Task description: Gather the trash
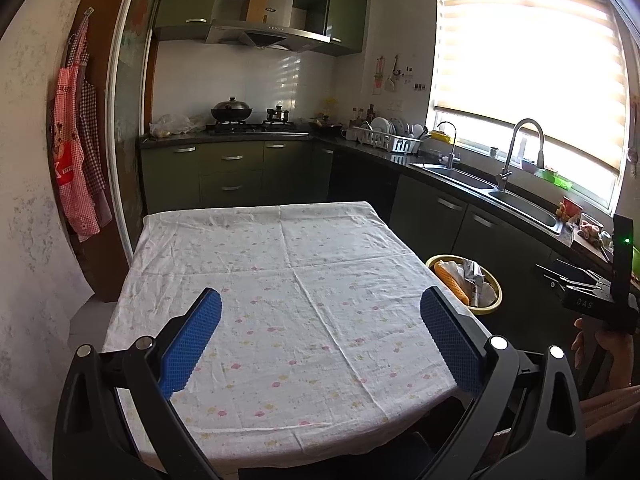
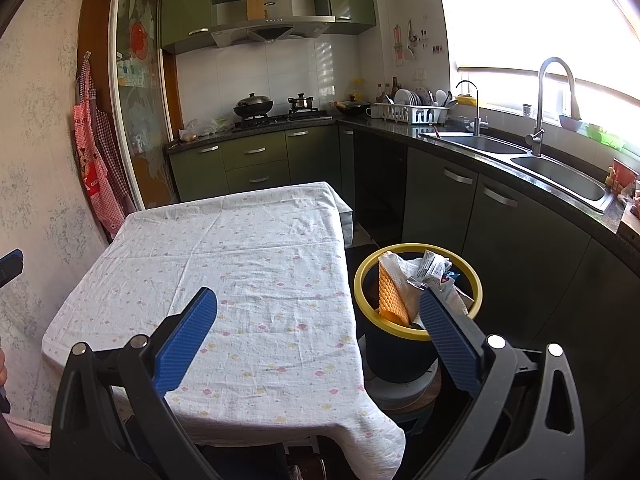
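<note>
A dark bin with a yellow rim (image 2: 362, 272) (image 1: 494, 280) stands on a low stool to the right of the table. Inside it lie an orange ribbed cloth (image 2: 390, 292) (image 1: 452, 282), crumpled white paper (image 2: 408, 276) and a foil wrapper (image 2: 434, 268). My left gripper (image 1: 320, 300) is open above the near half of the table (image 1: 280, 248), nothing between its blue pads. My right gripper (image 2: 318, 300) is open too, over the table's right edge, its right finger (image 2: 448, 328) overlapping the bin's near rim. The white flowered cloth (image 2: 240, 248) on the table bears nothing.
A dark counter with a double sink (image 2: 560, 172) and taps runs along the right under a bright window. A stove with pots (image 2: 276, 114) and a dish rack (image 2: 412, 112) sit at the back. Aprons (image 1: 76, 148) hang on the left wall. A hand holds the right gripper (image 1: 600, 292).
</note>
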A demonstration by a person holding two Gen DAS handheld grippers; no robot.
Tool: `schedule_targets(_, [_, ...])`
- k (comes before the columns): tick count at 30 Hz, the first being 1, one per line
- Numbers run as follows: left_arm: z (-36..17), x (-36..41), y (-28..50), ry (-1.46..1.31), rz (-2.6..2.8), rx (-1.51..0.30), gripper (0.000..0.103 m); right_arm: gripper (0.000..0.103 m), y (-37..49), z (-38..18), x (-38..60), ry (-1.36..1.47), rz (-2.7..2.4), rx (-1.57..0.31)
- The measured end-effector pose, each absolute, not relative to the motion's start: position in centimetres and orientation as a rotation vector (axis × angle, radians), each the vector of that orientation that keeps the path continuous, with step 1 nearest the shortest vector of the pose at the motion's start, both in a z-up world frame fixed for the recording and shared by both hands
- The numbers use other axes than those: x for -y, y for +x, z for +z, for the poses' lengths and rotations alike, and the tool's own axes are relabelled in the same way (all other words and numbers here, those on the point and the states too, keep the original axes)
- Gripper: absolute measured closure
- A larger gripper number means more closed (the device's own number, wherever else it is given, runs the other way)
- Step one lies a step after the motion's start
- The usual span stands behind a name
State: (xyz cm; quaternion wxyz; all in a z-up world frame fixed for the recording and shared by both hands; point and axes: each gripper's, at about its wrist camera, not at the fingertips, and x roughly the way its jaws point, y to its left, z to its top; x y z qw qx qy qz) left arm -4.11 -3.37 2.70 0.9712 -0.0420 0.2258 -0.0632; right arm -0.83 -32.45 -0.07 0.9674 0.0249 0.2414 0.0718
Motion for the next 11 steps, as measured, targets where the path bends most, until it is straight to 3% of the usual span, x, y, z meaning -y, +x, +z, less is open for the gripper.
schedule_targets(11, [-0.7,-0.1,4.5,-0.090,-0.035,-0.593,0.005,0.007,3.3,-0.8,30.4,0.008,0.172,-0.524])
